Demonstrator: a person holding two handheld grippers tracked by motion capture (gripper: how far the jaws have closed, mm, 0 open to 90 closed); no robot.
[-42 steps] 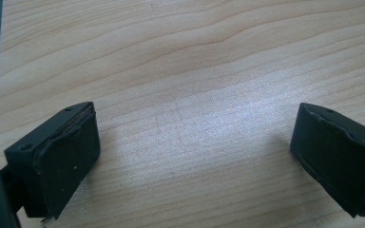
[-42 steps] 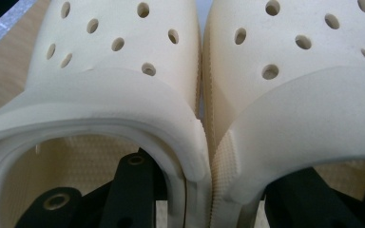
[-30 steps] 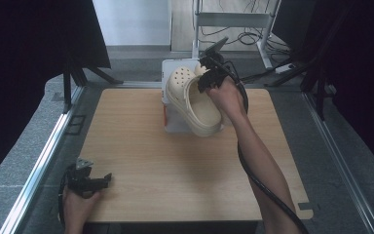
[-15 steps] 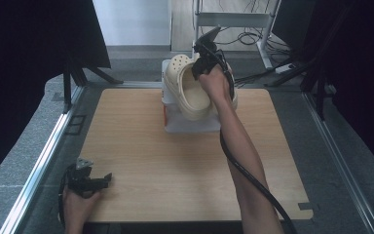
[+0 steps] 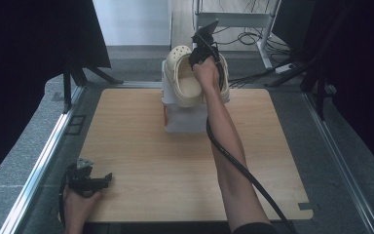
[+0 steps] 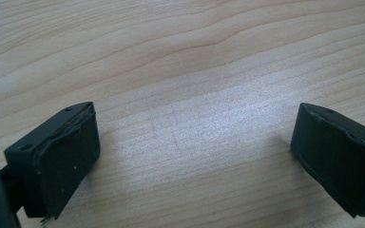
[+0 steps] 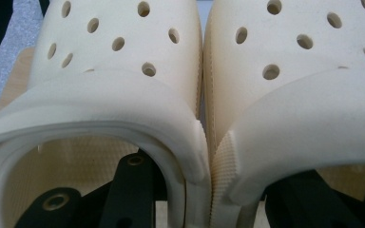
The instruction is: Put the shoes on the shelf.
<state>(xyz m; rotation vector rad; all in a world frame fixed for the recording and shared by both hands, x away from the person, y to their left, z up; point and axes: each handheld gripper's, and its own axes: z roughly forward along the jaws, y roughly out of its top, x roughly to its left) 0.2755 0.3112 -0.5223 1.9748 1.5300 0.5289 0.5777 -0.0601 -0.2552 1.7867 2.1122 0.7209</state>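
Above the far edge of the wooden worktop [image 5: 141, 146], over a white box [image 5: 185, 117], the right gripper [image 5: 205, 48] holds a pair of cream foam clogs [image 5: 187, 83] side by side. Its fingers [image 7: 133, 185] reach one into each shoe and pinch the two touching inner walls. The clogs look light, springy and slightly grippy, perforated across the toes, so that doubled wall seems the sensible hold. The left gripper [image 5: 85, 179] rests at the near left corner, fingers spread wide around nothing.

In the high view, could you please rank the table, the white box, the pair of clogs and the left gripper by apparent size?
1. Table
2. White box and pair of clogs: look alike, and the clogs hide part of the box, so unranked
3. Left gripper
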